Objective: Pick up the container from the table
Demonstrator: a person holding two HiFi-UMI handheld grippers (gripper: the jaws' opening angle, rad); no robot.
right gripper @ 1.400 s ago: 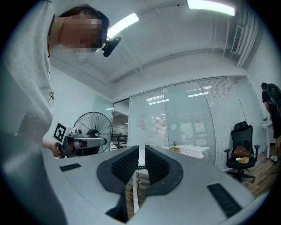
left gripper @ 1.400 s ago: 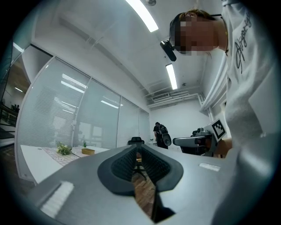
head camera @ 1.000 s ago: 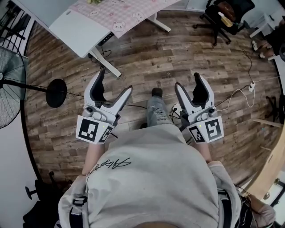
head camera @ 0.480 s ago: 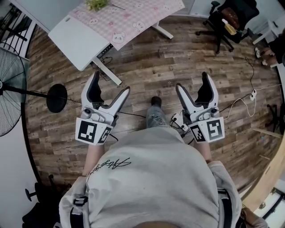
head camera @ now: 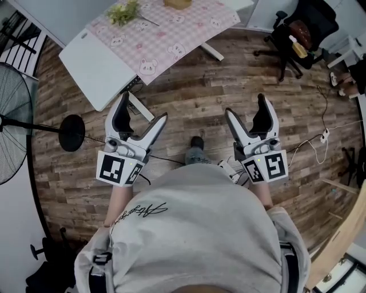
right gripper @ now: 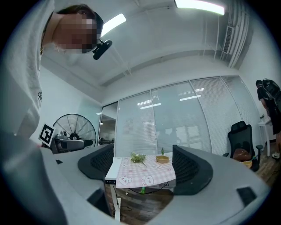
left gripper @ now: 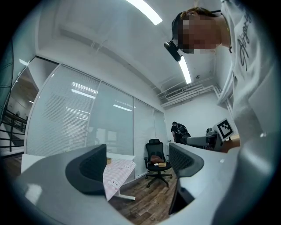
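Observation:
The container (head camera: 177, 3) is a small tan bowl at the head view's top edge, on a table (head camera: 97, 60) with a pink checked cloth. In the right gripper view the container (right gripper: 162, 159) stands behind a small plant (right gripper: 138, 157) on that table, well beyond the jaws. My left gripper (head camera: 143, 109) and right gripper (head camera: 246, 106) are held side by side over the wooden floor, short of the table. Both are open, their jaws have just been opening, and nothing is between them. The left gripper view shows only the table's cloth corner (left gripper: 116, 173).
A standing fan (head camera: 11, 131) with a round base (head camera: 71, 134) is at the left. A black office chair (head camera: 297, 34) stands at the upper right. Cables (head camera: 311, 129) trail over the floor on the right. A wooden edge (head camera: 343, 229) crosses the lower right corner.
The table has come further into the head view and nearer, so both grippers have advanced toward it. The right gripper's jaws stand wider than a second ago.

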